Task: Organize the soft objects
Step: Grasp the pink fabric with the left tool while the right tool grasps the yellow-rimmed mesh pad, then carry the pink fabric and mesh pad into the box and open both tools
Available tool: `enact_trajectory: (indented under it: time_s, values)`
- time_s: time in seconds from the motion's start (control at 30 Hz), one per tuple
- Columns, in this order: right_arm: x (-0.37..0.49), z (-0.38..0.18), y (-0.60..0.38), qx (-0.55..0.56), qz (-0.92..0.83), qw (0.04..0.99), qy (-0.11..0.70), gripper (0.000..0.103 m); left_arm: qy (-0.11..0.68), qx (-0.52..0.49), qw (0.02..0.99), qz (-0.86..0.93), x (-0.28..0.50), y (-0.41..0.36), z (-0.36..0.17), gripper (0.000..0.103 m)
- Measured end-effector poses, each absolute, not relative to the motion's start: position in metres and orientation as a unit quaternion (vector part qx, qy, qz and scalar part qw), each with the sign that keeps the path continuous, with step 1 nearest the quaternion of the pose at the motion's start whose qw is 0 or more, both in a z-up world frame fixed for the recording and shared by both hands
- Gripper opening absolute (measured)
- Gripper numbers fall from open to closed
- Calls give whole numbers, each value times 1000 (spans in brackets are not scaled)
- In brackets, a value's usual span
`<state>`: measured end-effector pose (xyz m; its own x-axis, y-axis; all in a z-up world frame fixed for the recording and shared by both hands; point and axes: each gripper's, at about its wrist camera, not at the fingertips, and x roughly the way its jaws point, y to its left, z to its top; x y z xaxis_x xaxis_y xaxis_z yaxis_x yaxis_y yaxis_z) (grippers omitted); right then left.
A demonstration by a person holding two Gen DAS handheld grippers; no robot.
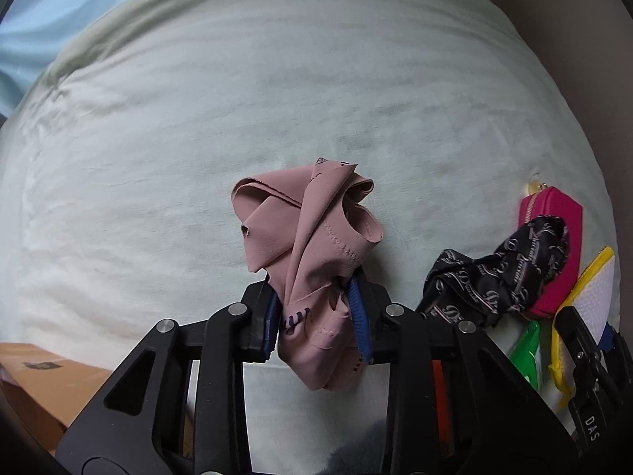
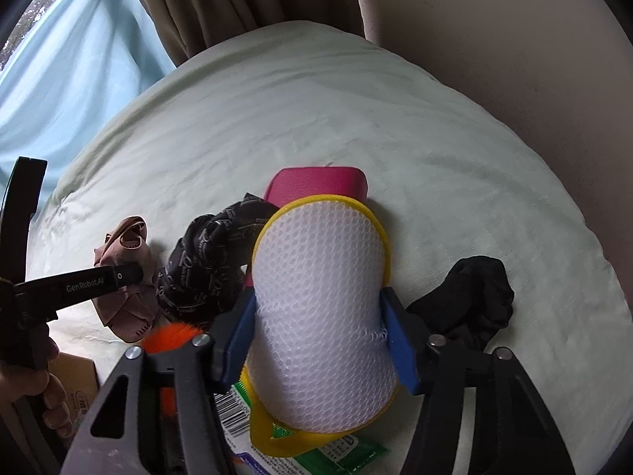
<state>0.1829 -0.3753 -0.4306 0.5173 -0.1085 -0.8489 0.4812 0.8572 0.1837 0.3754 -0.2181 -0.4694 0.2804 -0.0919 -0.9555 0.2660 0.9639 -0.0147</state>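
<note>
The left hand-held gripper [image 1: 316, 316] was clamped tight on the pink cloth [image 1: 308, 229], apparently to lift it off the bed [image 1: 277, 99]; the right hand-held gripper [image 2: 316, 332], jaws part-open, squeezed the mesh pouch [image 2: 320, 277] beside it.

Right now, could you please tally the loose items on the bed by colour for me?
Pink: 2, dusty-pink cloth, magenta pouch
Black: 2, printed scarf, plain black cloth
White with yellow trim: 1, mesh bag
Green: 1, packet
Orange: 1, fuzzy item
Total: 7
</note>
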Motion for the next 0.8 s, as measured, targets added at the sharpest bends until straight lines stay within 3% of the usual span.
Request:
enact_trajectory:
  time_s: [0.3,0.8]
  values:
    - [165,-378,-376,196,-166,869,422,55,554,43,824,-109,342,-202,-395,27]
    - [132,-223,-325,138,-76,913,377,55,484,-50,871,-69,248,-99,-220,27]
